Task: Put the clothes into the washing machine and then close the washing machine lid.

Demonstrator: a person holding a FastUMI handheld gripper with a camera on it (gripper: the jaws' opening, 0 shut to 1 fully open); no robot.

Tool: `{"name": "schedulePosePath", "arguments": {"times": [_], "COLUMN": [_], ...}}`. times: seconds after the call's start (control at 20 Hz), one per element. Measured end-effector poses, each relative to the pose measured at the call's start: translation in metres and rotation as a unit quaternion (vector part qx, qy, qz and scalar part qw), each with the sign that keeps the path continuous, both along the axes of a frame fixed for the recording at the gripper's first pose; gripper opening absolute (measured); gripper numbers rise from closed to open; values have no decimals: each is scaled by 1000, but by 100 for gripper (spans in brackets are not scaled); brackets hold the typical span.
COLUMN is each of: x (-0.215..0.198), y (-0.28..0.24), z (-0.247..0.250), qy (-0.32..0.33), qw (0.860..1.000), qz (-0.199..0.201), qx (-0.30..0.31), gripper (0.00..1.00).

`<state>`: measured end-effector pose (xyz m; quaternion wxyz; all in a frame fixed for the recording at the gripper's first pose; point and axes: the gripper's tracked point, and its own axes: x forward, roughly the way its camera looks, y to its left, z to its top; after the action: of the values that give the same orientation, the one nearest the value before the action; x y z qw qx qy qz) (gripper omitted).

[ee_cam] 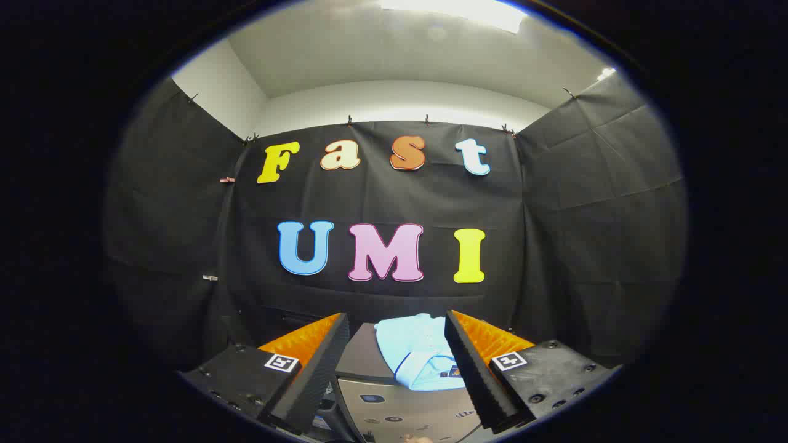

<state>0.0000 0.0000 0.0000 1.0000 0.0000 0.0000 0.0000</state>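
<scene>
Tongs (397,344) released, grasping nothing. Folded shirt (418,357) just ahead, seen between fingers (320,363), lying flat on washer (369,360) top, untouched.

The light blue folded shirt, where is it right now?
In the gripper view, the light blue folded shirt lies on the grey washing machine top, beyond the open gripper, nearer its right finger.

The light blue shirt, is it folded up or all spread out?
Folded. The light blue shirt lies as a neat flat bundle on the grey washing machine top, beyond the gripper, whose fingers stand open, touching nothing.
</scene>
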Motion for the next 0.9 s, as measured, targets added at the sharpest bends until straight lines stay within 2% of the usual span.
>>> {"name": "schedulePosePath", "arguments": {"times": [0.35, 0.45, 0.6, 0.9], "x": [-8, -9, -6, -5], "y": [-2, 3, -1, 0], "z": [2, 4, 3, 3], "qy": [-5, -7, -2, 4], "qw": [1000, 1000, 1000, 1000], "qz": [-6, -1, -14, -11], "qx": [10, 0, -18, 3], "gripper": [98, 98, 98, 98]}}
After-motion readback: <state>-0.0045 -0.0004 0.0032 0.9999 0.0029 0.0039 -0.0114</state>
